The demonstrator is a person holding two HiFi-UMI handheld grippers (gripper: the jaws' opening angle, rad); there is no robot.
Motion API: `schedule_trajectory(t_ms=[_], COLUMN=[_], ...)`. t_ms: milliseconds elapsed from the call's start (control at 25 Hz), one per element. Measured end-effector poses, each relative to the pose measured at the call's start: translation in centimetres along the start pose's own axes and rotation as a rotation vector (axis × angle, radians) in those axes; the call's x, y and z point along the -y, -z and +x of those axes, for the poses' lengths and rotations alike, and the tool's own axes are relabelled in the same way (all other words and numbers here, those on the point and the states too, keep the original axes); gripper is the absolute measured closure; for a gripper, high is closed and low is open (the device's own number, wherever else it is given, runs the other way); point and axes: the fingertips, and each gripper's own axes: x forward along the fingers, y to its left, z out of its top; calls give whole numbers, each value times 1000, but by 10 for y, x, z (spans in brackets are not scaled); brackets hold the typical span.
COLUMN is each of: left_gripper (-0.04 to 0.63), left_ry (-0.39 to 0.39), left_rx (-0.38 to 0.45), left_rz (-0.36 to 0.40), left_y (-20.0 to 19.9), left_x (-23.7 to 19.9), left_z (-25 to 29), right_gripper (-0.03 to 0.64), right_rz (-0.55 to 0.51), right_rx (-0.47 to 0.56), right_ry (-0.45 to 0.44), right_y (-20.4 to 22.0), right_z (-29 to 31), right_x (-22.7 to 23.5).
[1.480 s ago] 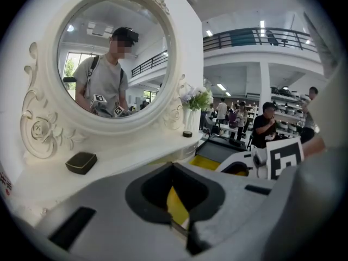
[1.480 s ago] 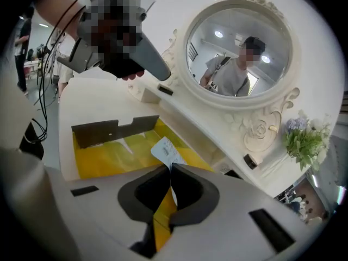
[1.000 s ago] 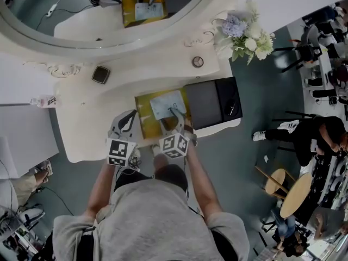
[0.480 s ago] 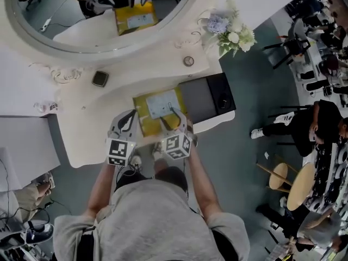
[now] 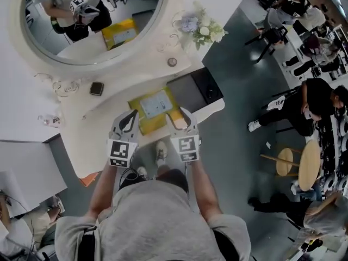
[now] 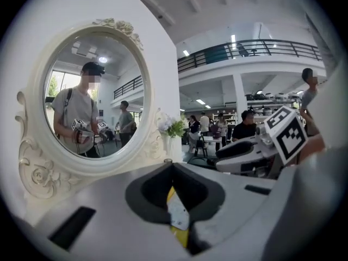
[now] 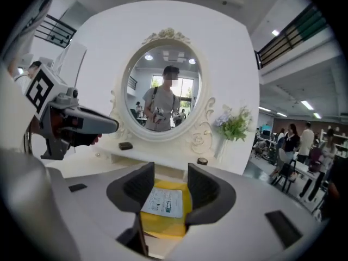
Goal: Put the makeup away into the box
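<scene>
Left tongs (image 5: 129, 117) and right tongs (image 5: 182, 116) risen above one yellow box (image 5: 144, 122): left together, right apart, empty, narrowing.

Left gripper (image 6: 173, 168) fingers closed, yellow box (image 6: 179, 213) sliver beyond, oval mirror (image 6: 87, 97) left, right gripper (image 6: 220, 157) alongside

A: Any print here you can read?
B: None. The white label (image 5: 156, 103) on the yellow box (image 5: 142, 125) at the counter's (image 5: 81, 124) front edge carries lines too small to read — the square markers (image 5: 122, 153) are patterns, not letters.
</scene>
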Motion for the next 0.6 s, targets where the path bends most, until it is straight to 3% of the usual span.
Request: schedule_trajectory(t_ms=[160, 360, 600], left_gripper=[592, 592, 592], left_ry=[41, 82, 116], left_rx=[42, 63, 70], left_rz=[19, 34, 41], left_y=[-17, -19, -20], left_x=[15, 32, 42], left_z=[-12, -24, -35], right_gripper=[508, 582, 598], right_rz=[36, 57, 83], right_rx=[82, 101, 81], right_ry=[96, 177, 194], right_y=[-12, -10, 0], right_z=[-36, -72, -89], right_x=[5, -2, -13])
